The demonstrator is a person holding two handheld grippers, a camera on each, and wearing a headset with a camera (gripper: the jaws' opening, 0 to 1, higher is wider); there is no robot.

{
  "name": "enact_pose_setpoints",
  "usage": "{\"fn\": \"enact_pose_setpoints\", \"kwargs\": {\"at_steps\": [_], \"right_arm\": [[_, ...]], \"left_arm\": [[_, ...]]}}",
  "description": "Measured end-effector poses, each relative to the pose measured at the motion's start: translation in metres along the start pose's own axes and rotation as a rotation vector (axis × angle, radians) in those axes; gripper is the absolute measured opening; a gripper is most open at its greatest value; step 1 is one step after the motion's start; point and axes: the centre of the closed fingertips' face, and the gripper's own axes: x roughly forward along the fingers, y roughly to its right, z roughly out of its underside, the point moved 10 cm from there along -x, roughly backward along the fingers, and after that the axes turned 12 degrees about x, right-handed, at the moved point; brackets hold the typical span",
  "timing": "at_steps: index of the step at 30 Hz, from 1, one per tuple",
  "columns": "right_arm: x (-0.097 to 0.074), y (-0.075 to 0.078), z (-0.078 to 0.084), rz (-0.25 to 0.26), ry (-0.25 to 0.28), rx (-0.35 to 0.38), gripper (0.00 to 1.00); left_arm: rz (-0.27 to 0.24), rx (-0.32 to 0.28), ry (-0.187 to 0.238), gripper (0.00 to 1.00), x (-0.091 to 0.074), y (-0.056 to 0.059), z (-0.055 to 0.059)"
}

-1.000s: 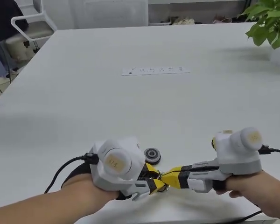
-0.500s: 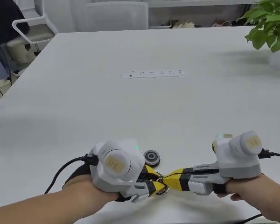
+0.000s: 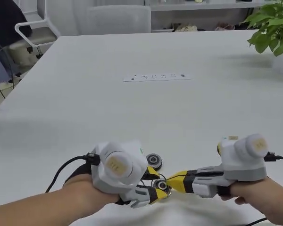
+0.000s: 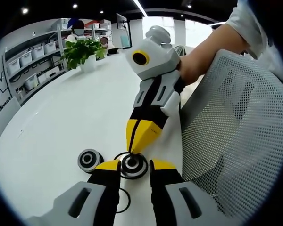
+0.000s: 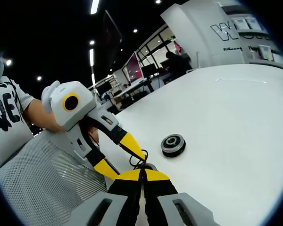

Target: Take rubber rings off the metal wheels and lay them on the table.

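My left gripper [image 3: 155, 185] [image 4: 134, 164] is shut on a small metal wheel [image 3: 162, 186] [image 4: 133, 168], low near the table's front edge. My right gripper [image 3: 171, 181] [image 5: 142, 172] comes in from the right, its yellow jaws shut on the thin black rubber ring [image 4: 120, 156] [image 5: 138, 163] at that wheel's rim. In the left gripper view the right gripper [image 4: 133, 148] points down onto the wheel. A second metal wheel [image 3: 154, 160] [image 4: 90, 160] [image 5: 173, 144] lies flat on the white table [image 3: 132, 113], just beyond the grippers.
A white power strip [image 3: 156, 76] lies mid-table. A potted plant [image 3: 272, 29] stands at the far right corner. Chairs [image 3: 118, 19] stand beyond the far edge. A mesh chair back [image 4: 231, 127] is close behind the grippers.
Both grippers stay joined at the held wheel. The left gripper has turned slightly, so the wheel's face shows more between its jaws. The head camera has tipped a little.
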Motion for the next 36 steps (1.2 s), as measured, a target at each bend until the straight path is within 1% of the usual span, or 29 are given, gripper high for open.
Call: {"fn": "enact_pose_setpoints", "kwargs": {"at_steps": [4,11,14,18,22,27,32,36], "right_arm": [[-0.003,0.000,-0.002,0.004,0.012,0.002,0.00],[-0.005,-0.003,-0.003,0.004,0.011,-0.012,0.00],[-0.006,-0.004,-0.005,0.002,0.012,-0.020,0.00],[-0.007,-0.007,-0.007,-0.001,0.010,-0.028,0.00],[-0.007,-0.008,-0.009,-0.004,0.003,-0.037,0.00],[-0.007,-0.011,-0.013,-0.009,-0.003,-0.049,0.00],[-0.007,-0.013,-0.019,-0.014,-0.012,-0.067,0.00],[-0.006,-0.016,-0.022,-0.017,-0.015,-0.075,0.00]], "left_arm": [[0.010,-0.020,0.011,0.25,-0.006,0.001,-0.003],[0.007,-0.036,0.032,0.30,-0.019,0.002,-0.006],[0.011,-0.043,0.038,0.34,-0.026,0.003,-0.007],[-0.001,-0.053,0.051,0.37,-0.035,0.004,-0.008],[-0.012,-0.070,0.056,0.40,-0.044,0.003,-0.006],[-0.037,-0.092,0.071,0.44,-0.055,0.002,-0.006],[-0.052,-0.106,0.082,0.51,-0.065,0.002,-0.007],[-0.068,-0.123,0.092,0.54,-0.072,0.002,-0.006]]}}
